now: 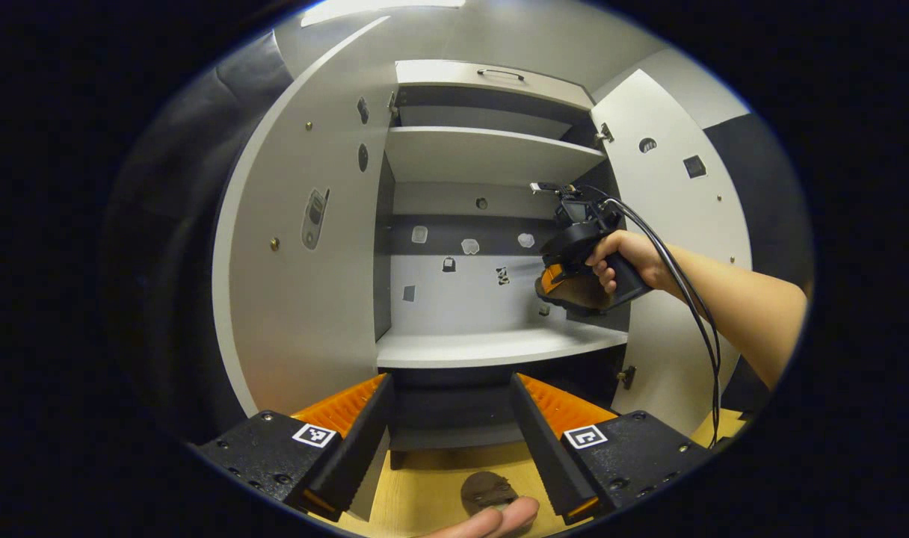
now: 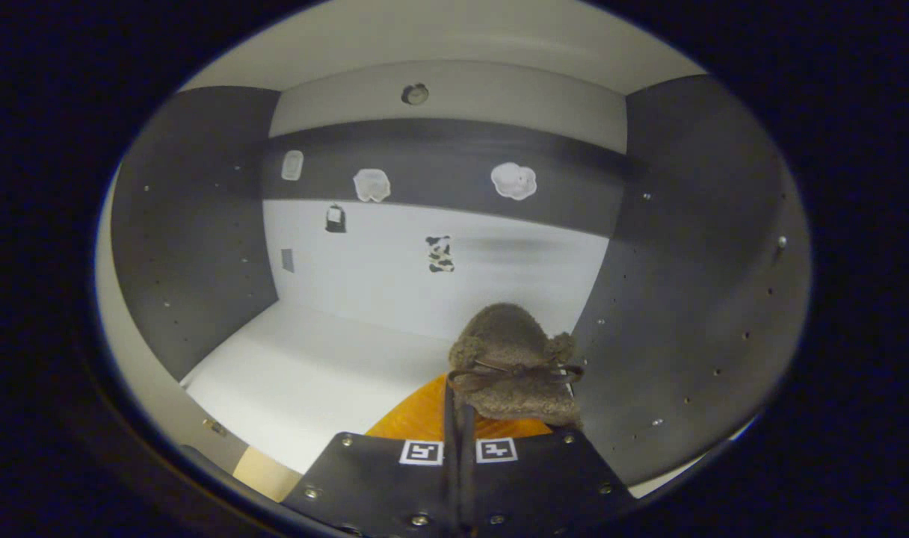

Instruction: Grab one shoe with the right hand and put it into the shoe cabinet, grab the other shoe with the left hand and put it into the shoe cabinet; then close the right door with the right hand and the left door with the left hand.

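Note:
The shoe cabinet stands in front with both doors swung open. In the right gripper view, my right gripper is shut on a brown fuzzy shoe with a small bow, held just above the white shelf near the right wall. The left gripper view shows a hand holding that gripper and the shoe inside the cabinet's right side. My left gripper is open in front of the cabinet's base. The other brown shoe lies on the wooden floor below and between its fingers.
The left door and right door flank the opening. An upper shelf sits above the middle one. A cable trails from the right gripper along the forearm. A fingertip shows beside the floor shoe.

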The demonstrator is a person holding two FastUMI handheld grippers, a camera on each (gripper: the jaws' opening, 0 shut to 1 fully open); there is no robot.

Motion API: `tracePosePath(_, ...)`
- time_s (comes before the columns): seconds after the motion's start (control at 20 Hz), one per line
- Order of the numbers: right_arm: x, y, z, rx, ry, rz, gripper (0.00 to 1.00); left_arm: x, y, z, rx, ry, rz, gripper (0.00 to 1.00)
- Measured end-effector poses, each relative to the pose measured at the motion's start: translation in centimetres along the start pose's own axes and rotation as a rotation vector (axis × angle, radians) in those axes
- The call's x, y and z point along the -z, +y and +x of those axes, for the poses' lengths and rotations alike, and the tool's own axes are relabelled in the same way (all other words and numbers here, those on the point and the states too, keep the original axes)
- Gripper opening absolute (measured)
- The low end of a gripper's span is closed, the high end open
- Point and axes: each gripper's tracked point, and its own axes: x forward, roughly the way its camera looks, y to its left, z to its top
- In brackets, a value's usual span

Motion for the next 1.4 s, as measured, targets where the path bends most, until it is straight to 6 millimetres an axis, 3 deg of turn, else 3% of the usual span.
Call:
tracePosePath(0.25,2.1,1.4,3.1,-0.038,0.064,0.0,0.02,1.9,0.5,1.3,-0.013,0.053,-0.014,0.95)
tracePosePath(0.3,2.4,1.9,3.5,-0.045,0.066,0.002,0.03,2.2,0.6,1.4,-0.014,0.062,-0.019,0.91)
tracePosePath(0.35,2.5,2.1,3.8,-0.044,0.072,0.012,0.03,2.6,0.8,1.6,-0.017,0.072,-0.023,0.95)
tracePosePath(0.5,3.6,2.4,4.5,-0.026,0.1,0.017,0.04,3.3,1.2,1.5,-0.022,0.093,-0.031,0.95)
tracePosePath(0.8,3.6,3.0,3.8,-0.019,0.099,0.018,0.13,4.0,1.6,0.5,-0.014,0.106,-0.038,0.95)
tracePosePath(0.85,3.2,2.7,3.5,-0.01,0.085,0.028,0.31,4.3,1.5,0.3,-0.012,0.114,-0.041,0.95)
tracePosePath(1.0,3.1,2.4,1.9,0.002,0.07,0.052,0.36,4.5,1.5,0.1,-0.013,0.124,-0.04,0.95)
tracePosePath(1.1,3.0,2.3,0.2,0.003,0.04,0.024,0.46,4.7,1.2,-0.1,-0.01,0.131,-0.046,0.95)
tracePosePath(1.25,1.7,1.8,-3.1,0.024,-0.075,-0.028,0.74,5.2,1.0,-0.2,-0.01,0.149,-0.048,0.95)
tracePosePath(1.4,0.5,2.5,-7.7,0.01,-0.203,-0.016,1.0,6.6,0.9,-0.2,-0.018,0.177,-0.067,0.95)
